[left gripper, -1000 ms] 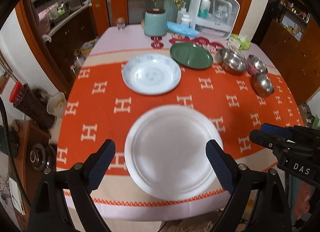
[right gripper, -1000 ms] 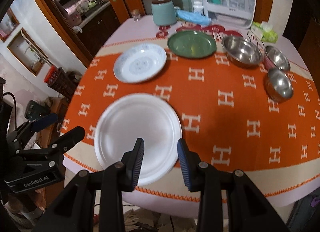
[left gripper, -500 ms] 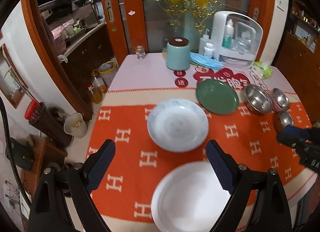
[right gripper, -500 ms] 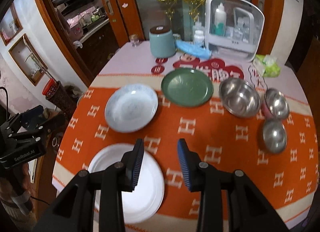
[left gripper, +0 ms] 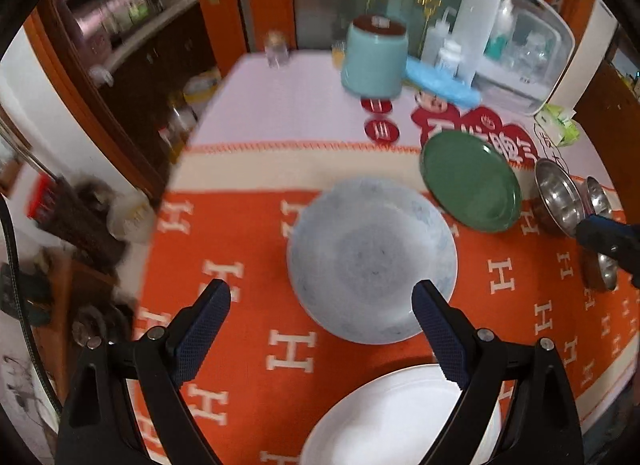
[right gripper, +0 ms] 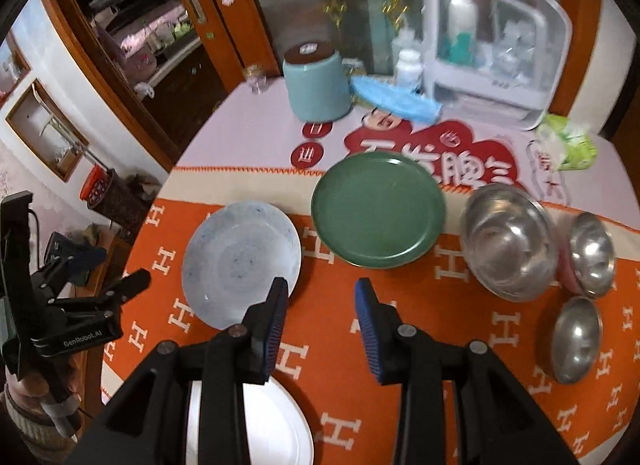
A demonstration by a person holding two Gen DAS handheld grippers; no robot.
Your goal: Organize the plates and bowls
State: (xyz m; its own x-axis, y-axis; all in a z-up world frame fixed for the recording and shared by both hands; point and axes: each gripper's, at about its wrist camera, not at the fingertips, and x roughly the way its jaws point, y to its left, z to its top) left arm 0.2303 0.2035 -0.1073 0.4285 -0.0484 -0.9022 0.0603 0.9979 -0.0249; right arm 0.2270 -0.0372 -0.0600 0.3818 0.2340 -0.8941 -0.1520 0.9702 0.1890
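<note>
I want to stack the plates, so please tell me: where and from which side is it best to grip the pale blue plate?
Probably the near rim of the blue plate, the edge facing the grippers. It lies flat on the cloth with a raised sloping rim, and that side is free, while the green plate is close at its far right. The left gripper, wide open, should come in low, one finger under the lip.

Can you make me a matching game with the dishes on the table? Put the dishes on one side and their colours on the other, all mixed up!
Dishes:
1. plate nearest the camera
2. plate beside the big bowl
3. speckled plate
4. big bowl

Colours:
A. shiny silver metal
B. pale blue-white
C. plain white
D. dark green

Pairs: 1-C, 2-D, 3-B, 4-A
</note>
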